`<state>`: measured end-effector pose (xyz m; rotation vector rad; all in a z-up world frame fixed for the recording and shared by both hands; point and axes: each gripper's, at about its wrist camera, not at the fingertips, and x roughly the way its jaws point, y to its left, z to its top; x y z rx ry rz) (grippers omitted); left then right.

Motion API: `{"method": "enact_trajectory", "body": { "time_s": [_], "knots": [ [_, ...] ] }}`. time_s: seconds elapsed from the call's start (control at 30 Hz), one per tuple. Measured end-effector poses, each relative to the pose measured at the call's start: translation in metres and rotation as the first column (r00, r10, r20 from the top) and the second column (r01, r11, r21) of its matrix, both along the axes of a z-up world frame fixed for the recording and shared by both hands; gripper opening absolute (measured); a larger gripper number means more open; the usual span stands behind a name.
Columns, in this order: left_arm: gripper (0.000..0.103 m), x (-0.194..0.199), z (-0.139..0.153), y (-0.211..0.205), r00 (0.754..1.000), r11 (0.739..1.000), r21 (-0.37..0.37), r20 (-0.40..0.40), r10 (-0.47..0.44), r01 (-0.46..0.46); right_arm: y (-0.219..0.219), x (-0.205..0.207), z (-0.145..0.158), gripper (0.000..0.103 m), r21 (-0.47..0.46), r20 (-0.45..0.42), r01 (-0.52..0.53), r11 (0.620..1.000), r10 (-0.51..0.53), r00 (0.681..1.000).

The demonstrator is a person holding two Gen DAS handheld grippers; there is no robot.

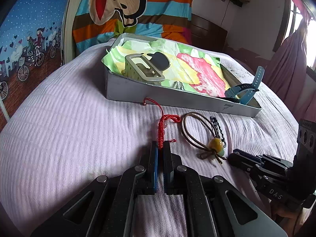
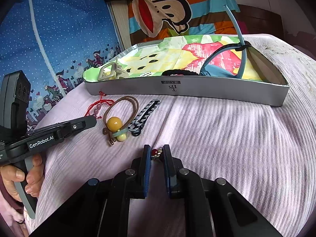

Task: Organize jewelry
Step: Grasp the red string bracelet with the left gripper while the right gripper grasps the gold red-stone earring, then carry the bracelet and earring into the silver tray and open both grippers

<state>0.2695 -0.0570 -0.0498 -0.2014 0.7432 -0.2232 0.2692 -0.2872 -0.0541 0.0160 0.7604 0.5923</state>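
On a bed covered by a pale lilac ribbed blanket point(image 1: 69, 118) lies a shallow grey box point(image 1: 177, 98), lined with bright painted paper and holding a blue watch point(image 1: 243, 90), a grey hair clip point(image 1: 144, 69) and a black hair tie point(image 2: 177, 72). In front of the box, three pieces lie close together on the blanket: a red cord bracelet point(image 1: 164, 122), a brown cord necklace point(image 1: 199, 130) with a yellow bead, and a dark chain bracelet point(image 1: 218, 128) touching the necklace's loop. The left claw point(image 1: 161, 148) is nearly closed on the lower end of the red cord bracelet. The right claw point(image 2: 157, 154) is pinched on a small red-beaded trinket point(image 2: 156, 153), which only the right wrist view shows; the left view sees that claw only from the side, low on the blanket just beside the yellow bead. The right view reads "GenRobot.AI" on the left tool, with a hand point(image 2: 21, 177) around its handle; the left view reads "DAS" on the right tool. The box's front wall bears a "BS" logo, upside down. A striped monkey-print quilt point(image 1: 128, 9) lies beyond.
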Motion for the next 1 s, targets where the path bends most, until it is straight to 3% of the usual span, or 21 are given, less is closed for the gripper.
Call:
{"method": "enact_trajectory", "body": {
  "time_s": [0.33,0.6,1.0],
  "knots": [
    [0.002,-0.011,0.009,0.002,0.999,1.000,-0.009,0.048,0.001,-0.001,-0.006,-0.012,0.009,0.012,0.061,0.049,-0.029,0.998,0.026,0.998],
    [0.002,-0.025,0.027,-0.001,0.994,1.000,0.012,0.106,0.014,-0.016,0.003,-0.022,0.024,0.012,0.047,0.122,-0.047,0.998,0.041,0.992],
    [0.002,-0.012,0.068,-0.031,0.983,0.999,0.048,0.186,-0.013,0.004,-0.023,-0.005,0.050,0.012,0.151,0.226,0.066,0.986,-0.099,0.969]
  ]
}}
